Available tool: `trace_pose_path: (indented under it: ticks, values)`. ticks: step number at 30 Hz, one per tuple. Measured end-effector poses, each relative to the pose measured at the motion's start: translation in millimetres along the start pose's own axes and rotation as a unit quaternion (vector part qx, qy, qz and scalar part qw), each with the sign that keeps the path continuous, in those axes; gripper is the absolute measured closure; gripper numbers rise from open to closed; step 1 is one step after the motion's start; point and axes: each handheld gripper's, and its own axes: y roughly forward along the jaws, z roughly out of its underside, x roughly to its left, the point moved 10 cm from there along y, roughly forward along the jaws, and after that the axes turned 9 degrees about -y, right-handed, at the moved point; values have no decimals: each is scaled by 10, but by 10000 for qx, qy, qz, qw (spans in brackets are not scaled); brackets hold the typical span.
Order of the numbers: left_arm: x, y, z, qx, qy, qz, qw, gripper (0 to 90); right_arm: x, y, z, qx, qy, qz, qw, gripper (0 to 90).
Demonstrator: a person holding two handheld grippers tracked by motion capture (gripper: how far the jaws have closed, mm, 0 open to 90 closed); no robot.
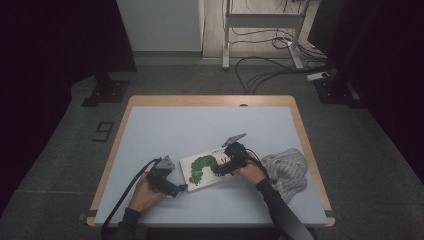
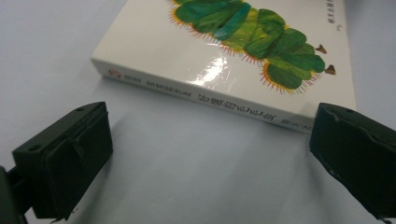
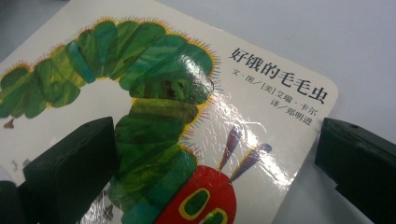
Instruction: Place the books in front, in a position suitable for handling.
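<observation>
A white board book (image 1: 202,170) with a green caterpillar on its cover lies flat on the table, closed. In the left gripper view its spine (image 2: 205,95) faces me. My left gripper (image 1: 181,189) is open just off the book's near left edge, jaws wide apart and nothing between them (image 2: 210,168). My right gripper (image 1: 216,171) hovers over the book's right end, open. In the right gripper view its jaws straddle the cover (image 3: 187,107) near the caterpillar's red head (image 3: 201,200), one jaw over the cover and the other past the book's edge.
A crumpled grey striped cloth (image 1: 286,170) lies to the right of the book, beside the right forearm. The pale table top (image 1: 200,125) has a wooden rim. Cables and a desk frame (image 1: 262,30) are on the floor beyond.
</observation>
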Motion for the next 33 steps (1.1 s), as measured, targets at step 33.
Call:
trace_pose_path:
  ticks: [33]
  values:
    - [48,-176,196,-27,-198,-289,9994,0,-253,-925,266,227,-244,955,9949,31]
